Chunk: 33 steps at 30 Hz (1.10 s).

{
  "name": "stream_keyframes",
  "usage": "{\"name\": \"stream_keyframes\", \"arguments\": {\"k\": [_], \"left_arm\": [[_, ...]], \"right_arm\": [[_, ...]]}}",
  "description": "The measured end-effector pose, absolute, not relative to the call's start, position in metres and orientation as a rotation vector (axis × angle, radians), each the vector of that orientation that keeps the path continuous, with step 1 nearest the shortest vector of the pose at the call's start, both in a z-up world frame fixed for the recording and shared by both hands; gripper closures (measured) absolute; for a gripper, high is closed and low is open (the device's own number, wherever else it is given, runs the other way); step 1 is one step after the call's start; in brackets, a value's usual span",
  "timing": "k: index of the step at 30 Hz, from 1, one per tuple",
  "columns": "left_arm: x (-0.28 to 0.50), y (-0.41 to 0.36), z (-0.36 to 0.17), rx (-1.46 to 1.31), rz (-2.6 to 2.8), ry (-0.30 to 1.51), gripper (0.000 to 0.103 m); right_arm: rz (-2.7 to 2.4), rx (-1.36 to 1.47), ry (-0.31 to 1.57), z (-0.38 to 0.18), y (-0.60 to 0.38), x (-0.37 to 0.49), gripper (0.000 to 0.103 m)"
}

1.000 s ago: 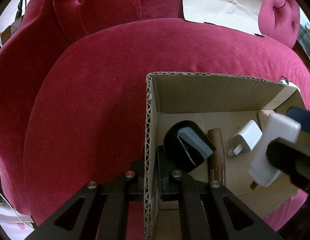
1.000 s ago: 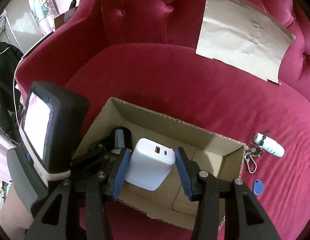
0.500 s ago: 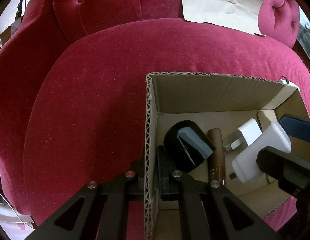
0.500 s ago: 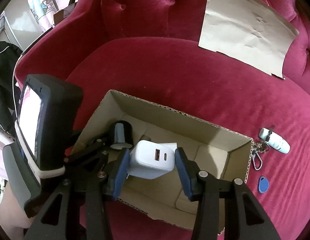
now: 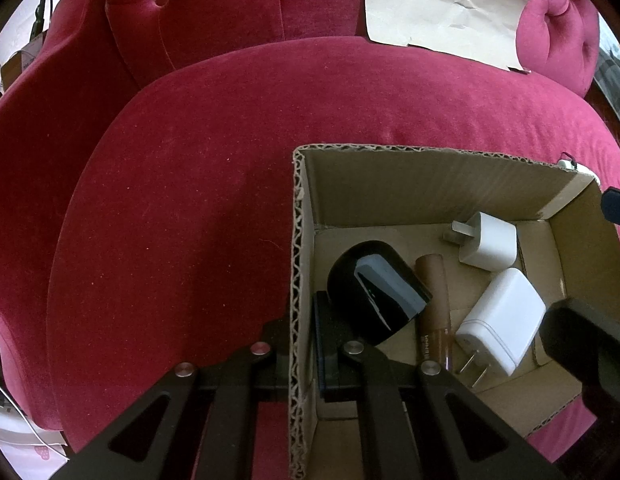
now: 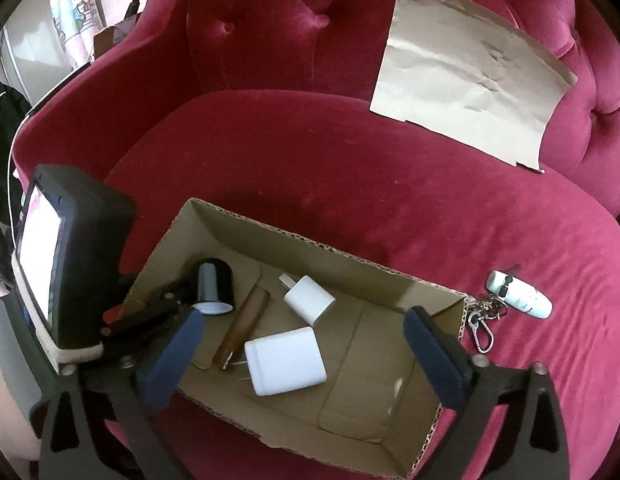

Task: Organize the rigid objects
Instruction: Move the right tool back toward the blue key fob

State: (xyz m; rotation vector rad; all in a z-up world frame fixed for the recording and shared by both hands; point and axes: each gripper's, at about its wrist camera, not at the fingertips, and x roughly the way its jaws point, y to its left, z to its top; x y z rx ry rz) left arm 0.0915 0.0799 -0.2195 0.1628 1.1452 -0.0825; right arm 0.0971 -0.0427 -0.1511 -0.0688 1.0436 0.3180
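Observation:
An open cardboard box [image 5: 410, 188] [image 6: 310, 444] sits on a red velvet seat. My left gripper [image 5: 299, 344] is shut on the box's left wall [image 5: 297, 280]. In the box lie a black cylinder [image 5: 374, 292] [image 6: 213, 286], a brown tube [image 5: 434, 304] [image 6: 245, 320], a small white charger [image 5: 488, 242] [image 6: 309, 298] and a large white charger [image 5: 502, 320] [image 6: 285, 360]. My right gripper [image 6: 305, 364] is open and empty just above the large charger.
A white key fob with a key ring [image 6: 518, 294] lies on the seat right of the box. A sheet of brown paper [image 6: 470, 88] [image 5: 442, 8] leans on the backrest. The left gripper's body with a phone screen [image 6: 65, 260] stands at the box's left end.
My right gripper came down into the box, opened and let go of the large white charger, which now lies flat on the box floor. The left gripper has not moved.

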Motion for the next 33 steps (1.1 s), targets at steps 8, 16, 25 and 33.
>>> {"name": "stream_keyframes", "arguments": {"k": [8,16,25,33], "left_arm": [[0.091,0.08,-0.219,0.166,-0.082,1.144,0.097],[0.091,0.079,-0.218,0.168,-0.079,1.146,0.097],[0.091,0.078,-0.218,0.168,-0.078,1.146,0.097],[0.091,0.078,-0.218,0.168,-0.078,1.145,0.097]], "right_arm": [[0.318,-0.078,1.013,-0.144,-0.046,0.092,0.0],[0.287,-0.096,0.981,-0.139,-0.064,0.09,0.0],[0.213,-0.113,0.943,-0.127,-0.1,0.09,0.0],[0.136,-0.094,0.951,-0.125,-0.14,0.097,0.0]]}}
